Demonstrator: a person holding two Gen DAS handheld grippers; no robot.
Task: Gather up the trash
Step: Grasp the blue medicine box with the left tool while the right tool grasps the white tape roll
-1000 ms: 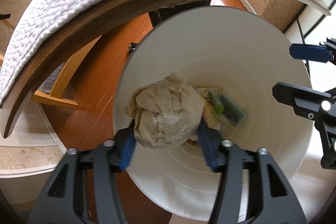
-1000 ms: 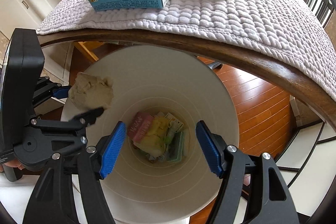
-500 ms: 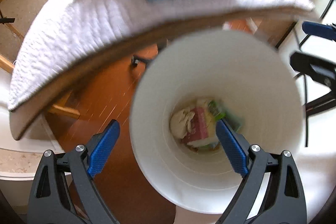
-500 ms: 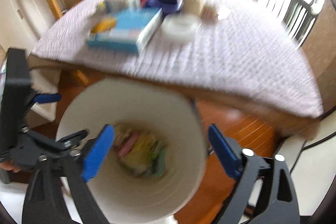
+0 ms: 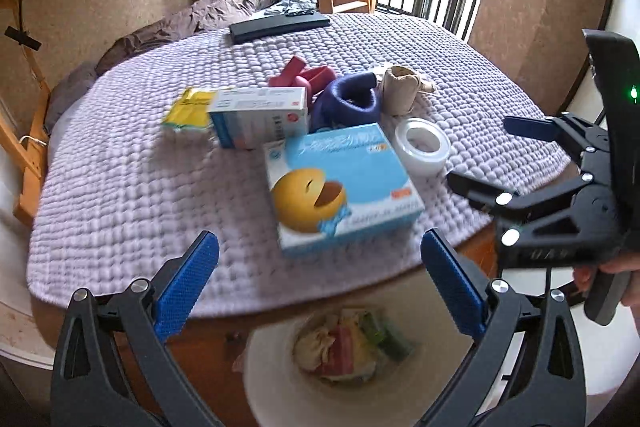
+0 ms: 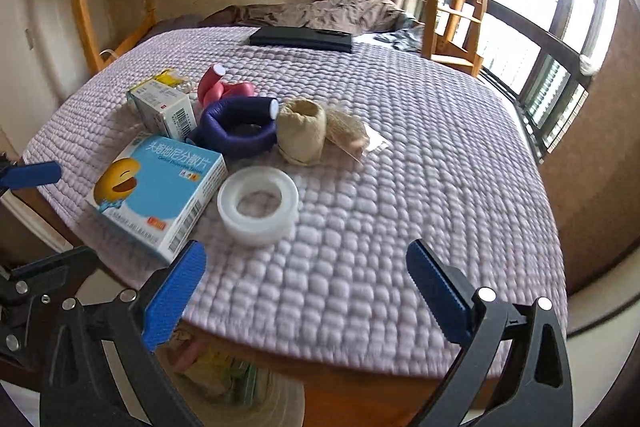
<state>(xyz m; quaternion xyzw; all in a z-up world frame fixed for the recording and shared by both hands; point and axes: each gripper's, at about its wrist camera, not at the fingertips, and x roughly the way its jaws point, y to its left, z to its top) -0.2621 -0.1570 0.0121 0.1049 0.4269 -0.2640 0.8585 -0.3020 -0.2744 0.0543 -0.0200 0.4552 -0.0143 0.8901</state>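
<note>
Both views have swung up from the white bin (image 5: 276,379), paper wad now inside, left tongs (image 5: 318,281) and right tongs (image 6: 306,291) just opened wide, empty; risk: mis-picking non-trash like tape roll (image 6: 258,205) among the surface (image 6: 400,187) clutter.

Round wooden table (image 6: 360,367) under quilted lilac cover (image 6: 400,187). On cover: blue box (image 6: 160,195), tape roll (image 6: 258,205), white box (image 6: 164,111), purple ring (image 6: 240,131), beige roll (image 6: 302,135), black flat case (image 6: 300,39).
</note>
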